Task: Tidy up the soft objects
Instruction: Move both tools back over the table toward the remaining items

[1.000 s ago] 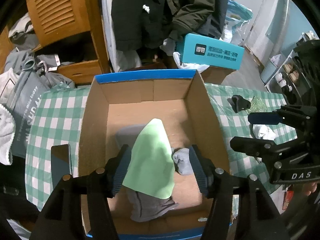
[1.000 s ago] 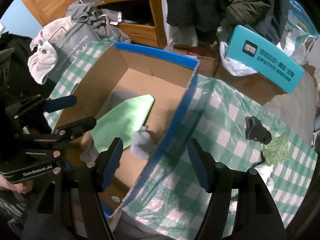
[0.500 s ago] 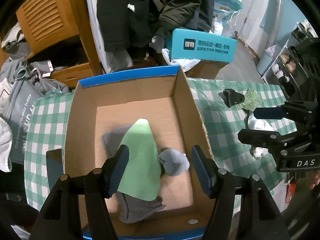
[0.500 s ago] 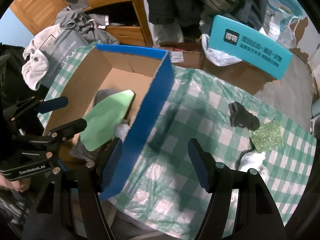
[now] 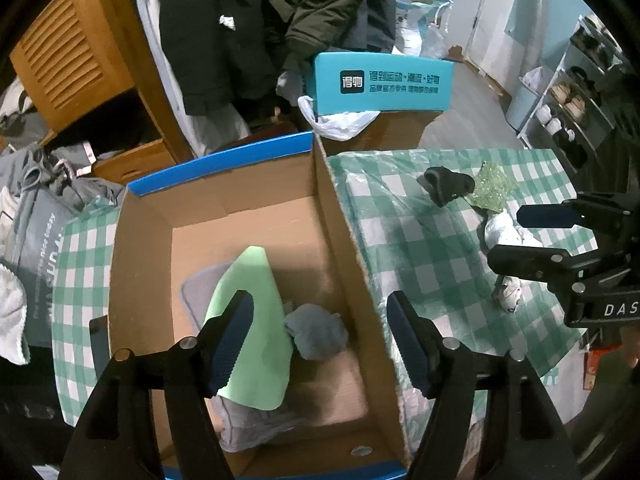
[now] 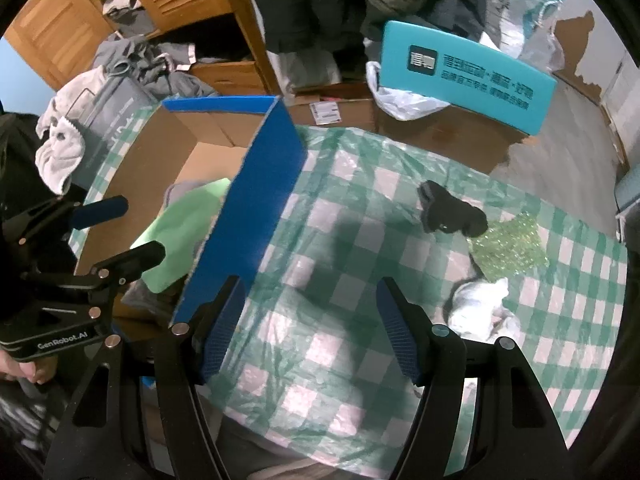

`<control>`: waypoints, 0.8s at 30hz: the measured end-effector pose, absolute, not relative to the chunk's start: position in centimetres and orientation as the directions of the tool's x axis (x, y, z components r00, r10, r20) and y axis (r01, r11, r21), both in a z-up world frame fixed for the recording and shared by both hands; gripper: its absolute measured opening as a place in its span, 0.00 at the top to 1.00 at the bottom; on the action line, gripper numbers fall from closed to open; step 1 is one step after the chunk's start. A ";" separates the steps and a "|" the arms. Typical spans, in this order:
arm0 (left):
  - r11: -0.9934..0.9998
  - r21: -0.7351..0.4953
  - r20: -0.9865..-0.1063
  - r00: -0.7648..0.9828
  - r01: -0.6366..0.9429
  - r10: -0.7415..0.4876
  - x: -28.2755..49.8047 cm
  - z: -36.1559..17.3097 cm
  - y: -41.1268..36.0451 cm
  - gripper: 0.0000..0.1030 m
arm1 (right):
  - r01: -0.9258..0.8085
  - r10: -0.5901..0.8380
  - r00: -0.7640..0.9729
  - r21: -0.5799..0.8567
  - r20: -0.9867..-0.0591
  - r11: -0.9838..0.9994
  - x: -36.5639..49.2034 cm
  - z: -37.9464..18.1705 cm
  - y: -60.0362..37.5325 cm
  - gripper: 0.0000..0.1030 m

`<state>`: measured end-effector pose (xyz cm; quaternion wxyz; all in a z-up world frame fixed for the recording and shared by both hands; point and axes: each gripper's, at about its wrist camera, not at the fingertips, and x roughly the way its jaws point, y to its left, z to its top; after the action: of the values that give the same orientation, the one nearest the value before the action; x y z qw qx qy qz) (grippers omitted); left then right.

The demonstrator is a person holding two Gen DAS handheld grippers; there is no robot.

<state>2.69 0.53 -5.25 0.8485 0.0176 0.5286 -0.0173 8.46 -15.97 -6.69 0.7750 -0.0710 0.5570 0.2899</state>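
We hold our left gripper [image 5: 320, 340] with fingers spread wide and empty above the cardboard box [image 5: 340, 240], where a light green cloth [image 5: 256, 320] lies over a grey cloth [image 5: 200, 292] beside a balled grey sock [image 5: 316, 336]. Our right gripper [image 6: 310, 332] hovers, also wide and empty, over the checked tablecloth [image 6: 360, 220]. On the tablecloth a dark sock [image 6: 448, 212], a green mesh piece [image 6: 512, 244] and a white cloth [image 6: 480, 308] lie close together, well apart from the box.

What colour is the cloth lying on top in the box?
Light green cloth, clearest in the left wrist view.
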 end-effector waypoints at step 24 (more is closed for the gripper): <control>0.991 -0.056 -0.919 0.381 0.123 -0.100 5.4 -6.4 -7.0 0.27 | -0.332 0.258 0.249 0.168 -0.933 0.928 11.5 -10.9 -27.5 0.33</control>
<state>5.43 -7.02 -6.36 0.8309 0.0106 0.5523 -0.0670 11.54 -27.46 -10.87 0.7896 -0.0317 0.5835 0.1871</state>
